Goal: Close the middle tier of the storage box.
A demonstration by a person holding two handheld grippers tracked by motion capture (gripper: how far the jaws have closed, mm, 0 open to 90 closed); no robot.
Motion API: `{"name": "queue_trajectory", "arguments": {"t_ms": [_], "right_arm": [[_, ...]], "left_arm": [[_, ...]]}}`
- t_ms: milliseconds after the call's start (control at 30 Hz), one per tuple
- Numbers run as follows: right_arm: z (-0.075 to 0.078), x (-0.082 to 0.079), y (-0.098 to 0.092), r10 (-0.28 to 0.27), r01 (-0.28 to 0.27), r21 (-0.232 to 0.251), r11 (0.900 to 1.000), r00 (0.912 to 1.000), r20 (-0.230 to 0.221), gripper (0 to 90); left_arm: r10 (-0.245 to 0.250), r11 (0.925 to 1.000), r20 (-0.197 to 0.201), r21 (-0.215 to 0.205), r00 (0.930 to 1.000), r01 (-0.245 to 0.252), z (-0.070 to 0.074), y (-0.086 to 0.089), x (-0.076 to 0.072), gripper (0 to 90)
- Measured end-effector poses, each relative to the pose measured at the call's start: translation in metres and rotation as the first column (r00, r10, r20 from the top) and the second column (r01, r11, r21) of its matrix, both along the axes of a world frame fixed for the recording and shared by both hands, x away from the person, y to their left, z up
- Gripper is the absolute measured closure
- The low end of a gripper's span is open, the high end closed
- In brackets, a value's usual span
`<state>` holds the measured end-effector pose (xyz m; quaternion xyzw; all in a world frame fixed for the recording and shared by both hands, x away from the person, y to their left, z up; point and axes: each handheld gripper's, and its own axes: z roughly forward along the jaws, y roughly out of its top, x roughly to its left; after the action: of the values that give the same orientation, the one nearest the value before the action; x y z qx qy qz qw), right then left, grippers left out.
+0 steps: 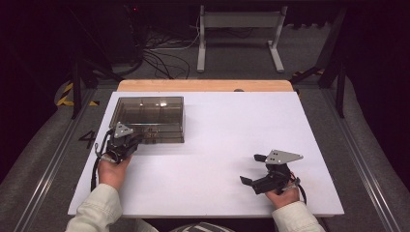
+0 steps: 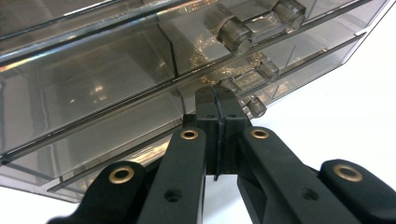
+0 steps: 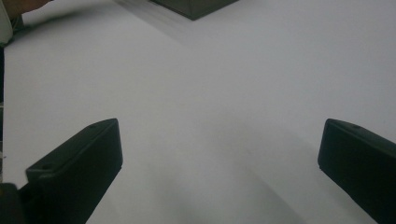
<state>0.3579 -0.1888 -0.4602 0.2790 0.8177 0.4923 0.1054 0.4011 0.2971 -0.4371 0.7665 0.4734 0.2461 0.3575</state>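
One smoked-plastic drawer box (image 1: 151, 118) at table's (image 1: 217, 145) far left, transparent drawers stacked, round knobs (image 2: 236, 37) on front. Left gripper (image 2: 218, 100) at box front, jaws pressed together, tips against small lower drawer knob (image 2: 254, 106); whether knob is pinched cannot be told. Right gripper (image 1: 252, 169) well apart at near right, jaws spread, empty, over bare table. Risk: tips slip off small knob; unbraced box slides when pulled.

Only readable mark: a dark "4" (image 1: 87, 139) on the grey floor, left of the bench (image 1: 232, 145), mid-left of the high view. Nothing legible on the bench or anything on it.
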Motion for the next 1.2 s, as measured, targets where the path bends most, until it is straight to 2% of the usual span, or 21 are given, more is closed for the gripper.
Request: {"name": "queue_trajectory", "arguments": {"t_ms": [233,400,533,600,867,900,933,1067,1200], "right_arm": [[0.000,0.000,0.000,-0.002,0.002,0.003,1.000,1.0000,-0.001,0.6],[0.000,0.000,-0.001,-0.001,0.001,0.004,1.000,1.0000,0.001,0.6],[0.001,-0.001,-0.001,-0.001,0.001,0.005,1.000,1.0000,0.004,0.6],[0.001,-0.001,-0.001,-0.003,0.003,0.006,1.000,1.0000,0.005,0.6],[0.001,-0.002,-0.001,-0.003,0.003,0.009,1.000,1.0000,0.007,0.6],[0.001,-0.002,-0.002,-0.004,0.004,0.010,1.000,1.0000,0.007,0.6],[0.001,-0.001,-0.002,-0.003,0.003,0.011,1.000,1.0000,0.007,0.6],[0.001,-0.001,-0.001,-0.001,0.001,0.012,1.000,1.0000,0.008,0.6],[0.001,-0.001,-0.001,0.000,0.000,0.013,1.000,1.0000,0.009,0.6]], "left_arm": [[-0.011,0.9998,-0.012,-0.015,0.9999,0.011,0.008,0.004,-0.007,89.6],[-0.030,0.9989,0.001,-0.035,0.9995,0.030,0.016,0.005,-0.016,84.2],[-0.070,0.9960,0.003,-0.055,0.9975,0.070,0.025,0.003,-0.023,76.3],[-0.089,0.9943,0.009,-0.058,0.9960,0.089,0.028,0.001,-0.025,72.0],[-0.141,0.9879,0.031,-0.061,0.9895,0.143,0.040,-0.008,-0.036,64.5],[-0.148,0.9859,0.026,-0.074,0.9886,0.150,0.041,-0.009,-0.038,63.5],[-0.156,0.9852,0.034,-0.067,0.9872,0.158,0.042,-0.009,-0.038,62.1],[-0.200,0.9756,0.048,-0.084,0.9787,0.203,0.045,-0.014,-0.043,56.2],[-0.263,0.9534,0.054,-0.139,0.9633,0.268,0.044,-0.019,-0.047,45.6]]}}
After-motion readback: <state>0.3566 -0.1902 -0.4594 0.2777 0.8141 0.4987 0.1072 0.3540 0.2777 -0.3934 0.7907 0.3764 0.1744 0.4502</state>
